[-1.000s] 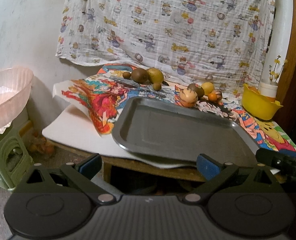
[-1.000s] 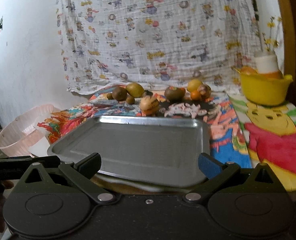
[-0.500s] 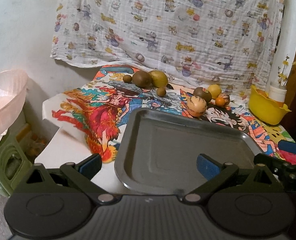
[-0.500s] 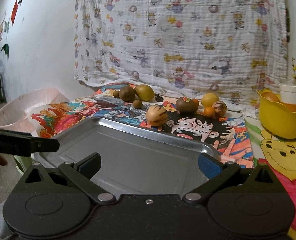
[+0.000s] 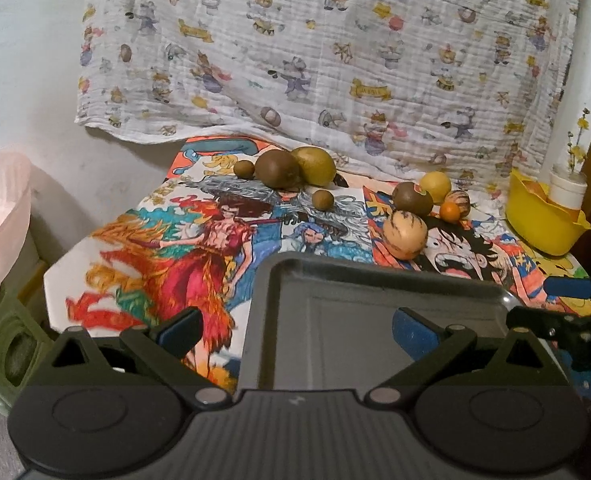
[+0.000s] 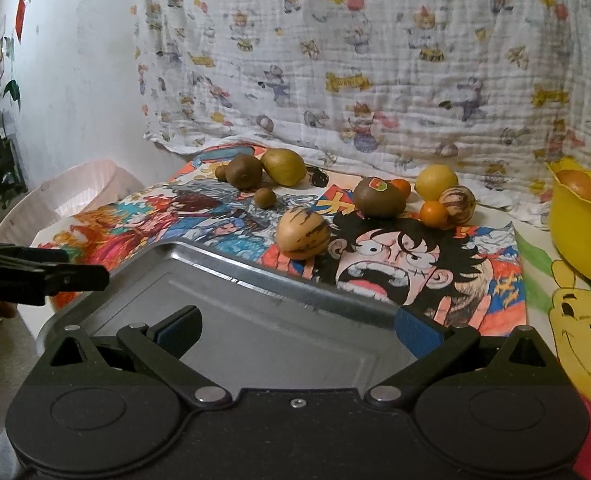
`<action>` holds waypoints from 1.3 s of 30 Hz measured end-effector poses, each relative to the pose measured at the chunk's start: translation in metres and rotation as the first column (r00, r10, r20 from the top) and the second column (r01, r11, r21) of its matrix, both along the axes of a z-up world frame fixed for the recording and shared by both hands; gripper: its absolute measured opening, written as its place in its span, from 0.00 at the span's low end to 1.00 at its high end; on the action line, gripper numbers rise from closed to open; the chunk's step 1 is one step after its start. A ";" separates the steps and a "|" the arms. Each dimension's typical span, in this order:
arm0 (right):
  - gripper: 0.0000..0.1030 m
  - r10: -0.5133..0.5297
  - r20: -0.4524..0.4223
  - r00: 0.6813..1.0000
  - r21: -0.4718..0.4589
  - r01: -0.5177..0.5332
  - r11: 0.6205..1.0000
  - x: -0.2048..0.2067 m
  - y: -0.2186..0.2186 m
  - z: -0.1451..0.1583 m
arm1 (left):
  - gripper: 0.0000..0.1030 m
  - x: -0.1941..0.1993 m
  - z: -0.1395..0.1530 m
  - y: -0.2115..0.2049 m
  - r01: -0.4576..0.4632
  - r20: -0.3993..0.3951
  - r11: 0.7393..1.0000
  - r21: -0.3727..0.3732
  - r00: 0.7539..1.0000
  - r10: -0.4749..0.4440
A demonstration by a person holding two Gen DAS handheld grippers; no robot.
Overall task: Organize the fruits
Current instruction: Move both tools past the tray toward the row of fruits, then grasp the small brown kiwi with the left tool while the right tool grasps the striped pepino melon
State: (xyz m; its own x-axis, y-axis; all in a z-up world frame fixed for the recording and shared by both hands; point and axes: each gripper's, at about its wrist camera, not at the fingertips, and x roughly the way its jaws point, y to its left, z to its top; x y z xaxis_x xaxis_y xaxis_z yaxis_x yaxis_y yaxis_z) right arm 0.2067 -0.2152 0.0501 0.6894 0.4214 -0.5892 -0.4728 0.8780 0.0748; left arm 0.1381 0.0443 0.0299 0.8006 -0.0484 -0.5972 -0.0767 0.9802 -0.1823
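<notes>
Fruit on the tabletop, by kind:
- large kiwis: two [image 6: 245,171] [image 6: 379,196]
- small brown fruits: two [image 6: 265,197] [image 5: 243,168]
- lemons: two [image 6: 284,166] [image 6: 436,182]
- striped melons: two [image 6: 302,232] [image 6: 457,203]
- small oranges: two [image 6: 433,214] [image 6: 401,186]

Other:
- tray: one [image 6: 255,320]
- yellow bowl: one [image 6: 575,236]
- pink basket: one [image 6: 75,196]
- tools: two [image 5: 295,330] [image 6: 297,330]

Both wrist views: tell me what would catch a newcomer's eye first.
The loud cartoon-print tablecloth dominates, with its screaming face just beyond the empty metal tray at the near edge. Two clusters of fruit sit along the back near the hanging printed cloth: brown and green ones at left, and a striped melon-like fruit with yellow and orange ones at right. A yellow bowl stands at the far right.
</notes>
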 end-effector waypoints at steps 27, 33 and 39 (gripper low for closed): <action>0.99 0.338 0.104 0.935 -0.255 -0.303 0.918 0.091 0.058 -0.012 | 0.99 0.141 0.007 0.001 0.131 -0.131 0.989 0.066 0.984 -0.121; 0.99 0.348 0.095 0.933 -0.278 -0.311 0.909 0.103 0.065 -0.022 | 0.99 0.165 0.000 -0.002 0.165 -0.137 0.985 0.053 0.978 -0.156; 0.90 0.337 0.048 0.940 -0.234 -0.318 0.919 0.119 0.064 -0.027 | 0.99 0.192 -0.006 -0.005 0.180 -0.138 0.982 0.050 0.976 -0.171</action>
State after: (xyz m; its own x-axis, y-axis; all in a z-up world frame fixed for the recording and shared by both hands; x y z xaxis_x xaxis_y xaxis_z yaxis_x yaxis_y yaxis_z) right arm 0.3255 -0.1507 0.0233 0.5870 0.4990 -0.6376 -0.7326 0.6626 -0.1559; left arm 0.3301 0.0393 0.0236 0.6967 -0.1406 -0.7034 0.0780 0.9896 -0.1206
